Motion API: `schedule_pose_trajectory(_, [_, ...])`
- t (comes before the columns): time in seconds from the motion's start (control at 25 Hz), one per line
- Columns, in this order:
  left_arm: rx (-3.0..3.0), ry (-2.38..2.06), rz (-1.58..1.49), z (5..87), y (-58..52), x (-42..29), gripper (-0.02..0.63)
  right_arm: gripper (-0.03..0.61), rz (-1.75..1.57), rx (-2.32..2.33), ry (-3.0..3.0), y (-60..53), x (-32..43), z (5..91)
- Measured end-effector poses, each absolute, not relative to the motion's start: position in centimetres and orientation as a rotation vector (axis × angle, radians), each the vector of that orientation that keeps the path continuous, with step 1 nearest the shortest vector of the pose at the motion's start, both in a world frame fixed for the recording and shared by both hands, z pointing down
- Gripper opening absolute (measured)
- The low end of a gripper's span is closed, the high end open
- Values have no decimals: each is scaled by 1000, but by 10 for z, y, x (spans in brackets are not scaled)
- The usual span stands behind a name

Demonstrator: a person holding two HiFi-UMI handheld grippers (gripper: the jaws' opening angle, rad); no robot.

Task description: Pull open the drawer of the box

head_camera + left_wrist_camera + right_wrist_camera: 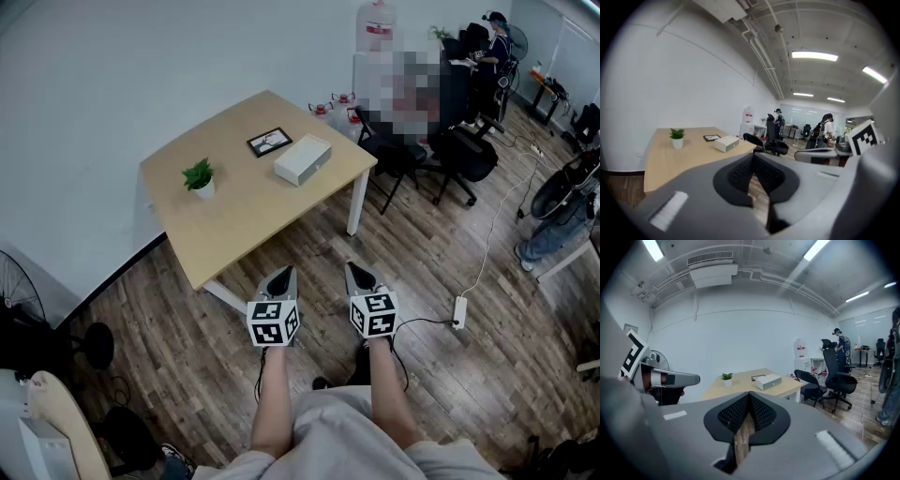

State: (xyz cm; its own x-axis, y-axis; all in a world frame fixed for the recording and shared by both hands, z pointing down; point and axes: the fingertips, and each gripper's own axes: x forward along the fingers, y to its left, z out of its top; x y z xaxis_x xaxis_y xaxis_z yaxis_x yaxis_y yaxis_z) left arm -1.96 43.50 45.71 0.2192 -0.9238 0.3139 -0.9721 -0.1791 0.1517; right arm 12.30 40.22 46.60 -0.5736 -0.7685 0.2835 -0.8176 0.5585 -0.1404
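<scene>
little plant (199,178) at the left of the table (244,211), white box (302,159) right of it. left gripper (281,275) and right gripper (358,272) both pressed together, empty, well short of the table. box looks light, i'd guess it slides: brace the body, pinch the drawer front.

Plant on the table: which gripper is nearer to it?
Left. The left gripper is short of the plant and to its right; the right gripper is beside the left one, farther right.
</scene>
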Motion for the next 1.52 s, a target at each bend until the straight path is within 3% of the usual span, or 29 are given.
schedule_pose_trajectory(0.36, [2287,-1859,104,431,397,-12,53,2,368,1347,-2647,360,132,458])
schedule_pose_trajectory(0.92, [2221,-1978,206,405,238,-33,54,0,417,1179,-2760,187,119,434])
schedule_pose_trajectory(1.52, [2117,-1954,199,457,121,-72,54,2,461,1123,-2679,62,96,488])
